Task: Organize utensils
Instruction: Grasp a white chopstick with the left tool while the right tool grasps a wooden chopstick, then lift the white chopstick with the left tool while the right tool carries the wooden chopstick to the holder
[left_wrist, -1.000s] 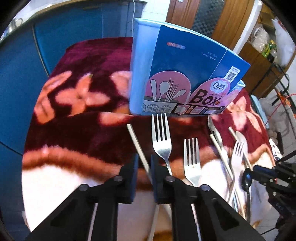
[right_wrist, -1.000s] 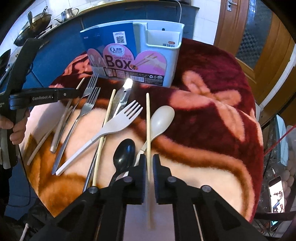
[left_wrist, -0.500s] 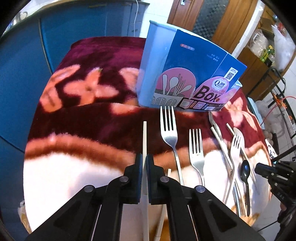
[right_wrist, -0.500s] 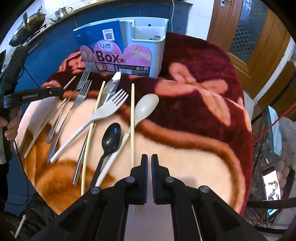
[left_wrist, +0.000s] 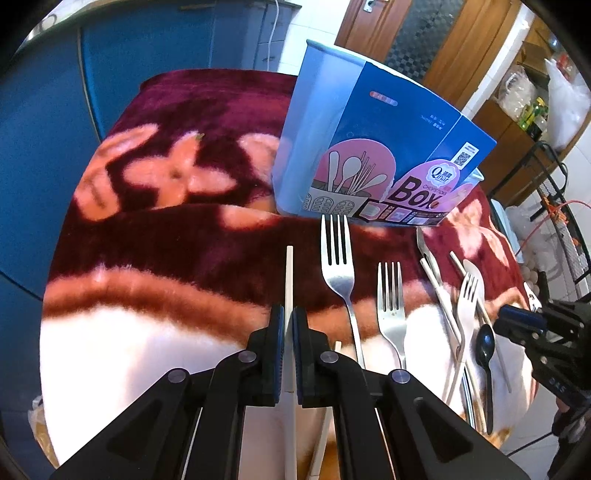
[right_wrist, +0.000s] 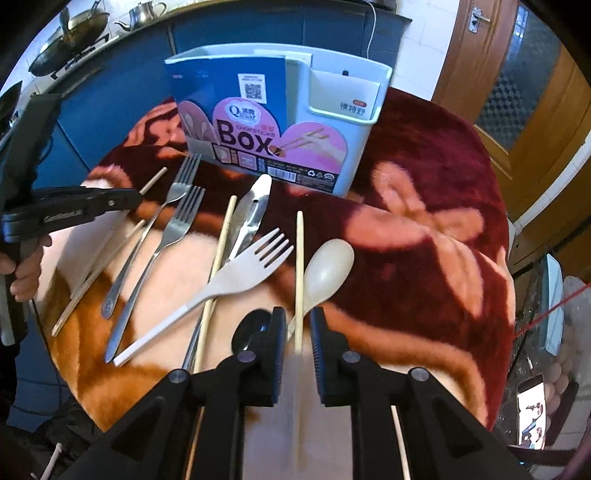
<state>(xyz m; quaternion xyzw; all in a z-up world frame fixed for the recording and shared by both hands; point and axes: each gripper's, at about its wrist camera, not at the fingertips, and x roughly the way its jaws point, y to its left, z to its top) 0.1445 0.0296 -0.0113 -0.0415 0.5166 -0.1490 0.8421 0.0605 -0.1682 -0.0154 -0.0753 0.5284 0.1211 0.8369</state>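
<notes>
A pale blue utensil box (left_wrist: 332, 147) (right_wrist: 295, 122) with a "Box" label stands at the far side of the round table. My left gripper (left_wrist: 288, 325) is shut on a pale chopstick (left_wrist: 289, 273) that points toward the box. My right gripper (right_wrist: 297, 325) is open, its fingers on either side of another chopstick (right_wrist: 299, 266) lying on the cloth. Two steel forks (left_wrist: 338, 258) (right_wrist: 177, 206), a beige fork (right_wrist: 240, 273), a beige spoon (right_wrist: 325, 269), a black spoon (right_wrist: 251, 328) and metal tongs (right_wrist: 255, 206) lie between the grippers.
The table wears a maroon and pink floral cloth (left_wrist: 166, 173). Blue cabinets (left_wrist: 44, 110) stand behind it, a wooden door (right_wrist: 517, 74) to the right. More chopsticks (right_wrist: 218, 251) lie among the utensils. The table edge is close below both grippers.
My left gripper has closed on the chopstick and turned it to point at the box. My right gripper has opened and now straddles its chopstick.
</notes>
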